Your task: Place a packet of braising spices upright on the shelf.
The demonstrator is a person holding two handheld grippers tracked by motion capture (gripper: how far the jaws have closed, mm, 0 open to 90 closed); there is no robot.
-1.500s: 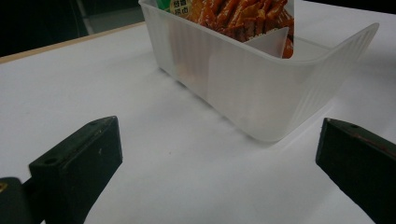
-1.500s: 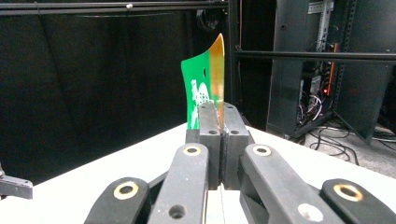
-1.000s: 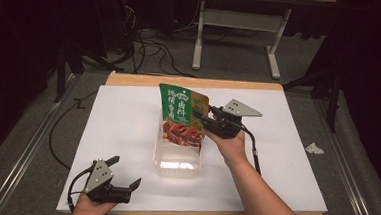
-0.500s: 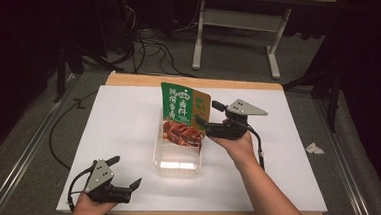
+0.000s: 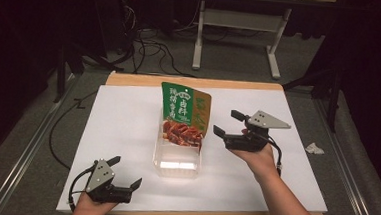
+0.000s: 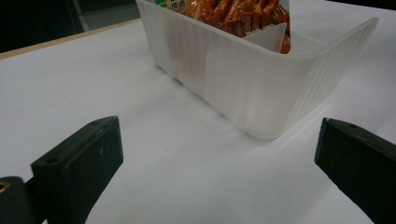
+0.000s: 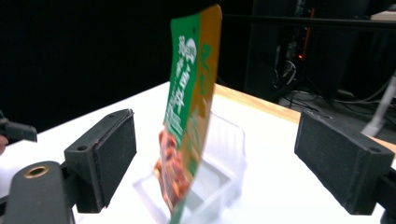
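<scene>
A green and orange snack pouch [image 5: 184, 118] stands upright in a clear plastic container [image 5: 176, 163] near the middle of the white-covered counter [image 5: 122, 128]. Its lower end sits inside the far part of the container, and its top rises well above the rim. In the left claw's view a thin divider [image 6: 266, 35] crosses the container just in front of the pouch.

The right claw [image 5: 229, 123] hovers above the counter just to the right of the pouch, its jaws pointing toward it. They have just been opening and now stand wide apart and released; in its own view the pouch [image 7: 189, 116] is seen edge-on, farther out than the two pads and clear of both.

The left claw [image 5: 128, 172] rests at the near left edge of the counter, jaws spread and empty, with the container's near wall [image 6: 243, 88] ahead of it and apart from it
</scene>
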